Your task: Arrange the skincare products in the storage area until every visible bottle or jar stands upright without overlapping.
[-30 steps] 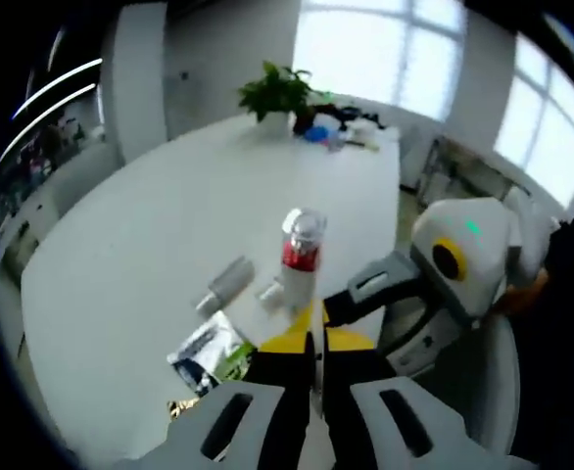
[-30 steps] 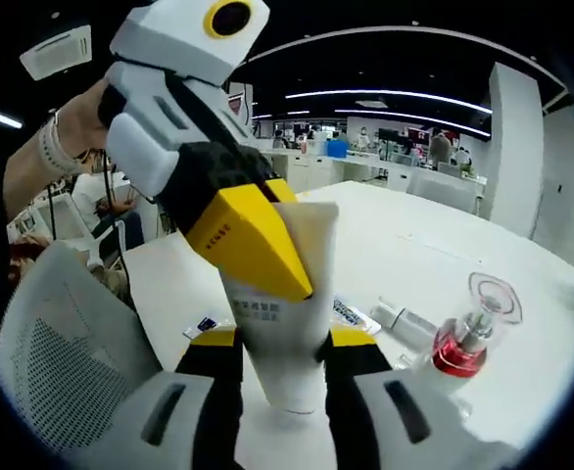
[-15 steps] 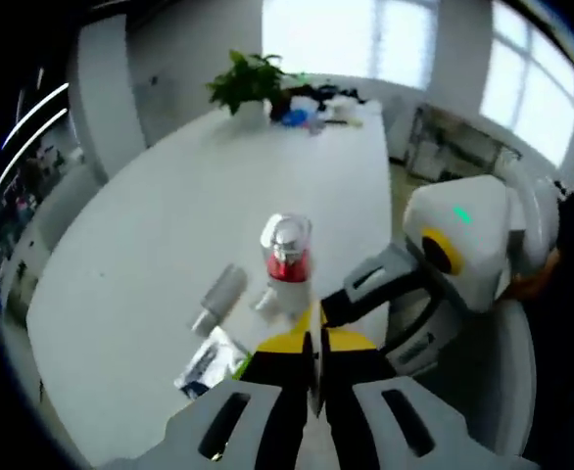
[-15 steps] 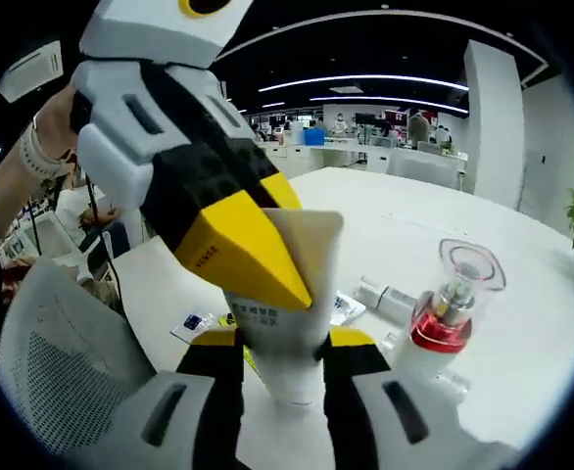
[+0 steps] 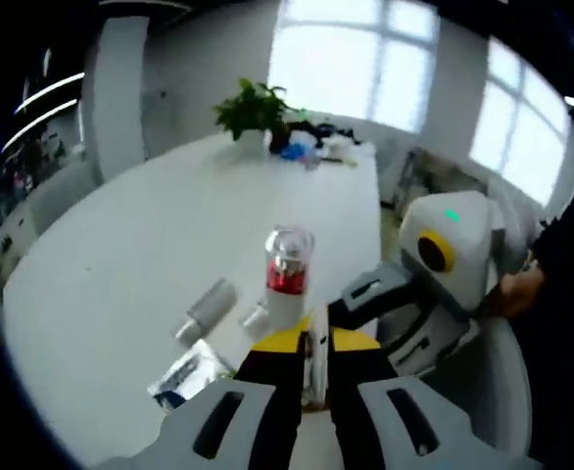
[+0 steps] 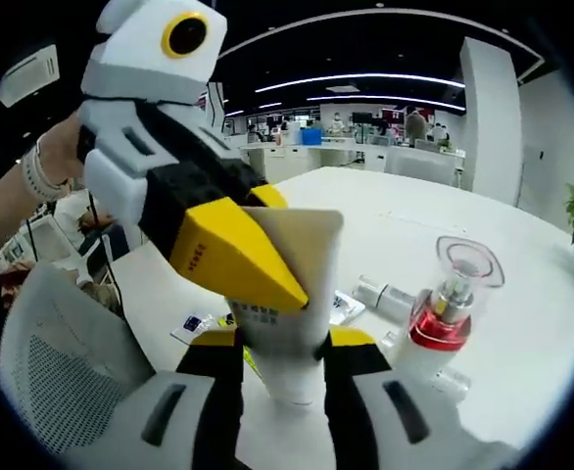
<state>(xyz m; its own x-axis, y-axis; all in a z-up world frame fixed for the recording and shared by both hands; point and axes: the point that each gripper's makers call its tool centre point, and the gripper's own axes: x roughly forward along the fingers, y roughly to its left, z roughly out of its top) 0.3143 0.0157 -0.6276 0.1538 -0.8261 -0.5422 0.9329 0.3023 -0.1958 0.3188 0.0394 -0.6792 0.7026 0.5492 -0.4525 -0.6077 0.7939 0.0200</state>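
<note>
In the right gripper view, the white squeeze tube (image 6: 289,294) stands between the right gripper (image 6: 280,364) jaws, with the left gripper (image 6: 258,269) closed on its upper end from the left. To its right on the round white table (image 6: 522,323) stands the clear-capped bottle with red liquid (image 6: 444,318). The silver cylindrical bottle (image 6: 383,295) lies between them farther back, and the flat printed sachet (image 6: 206,324) lies left of the tube.

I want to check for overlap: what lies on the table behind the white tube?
Behind the white tube lie flat printed sachets and a small silver bottle on its side. The tube and the left tongs cover what is directly behind.
</note>
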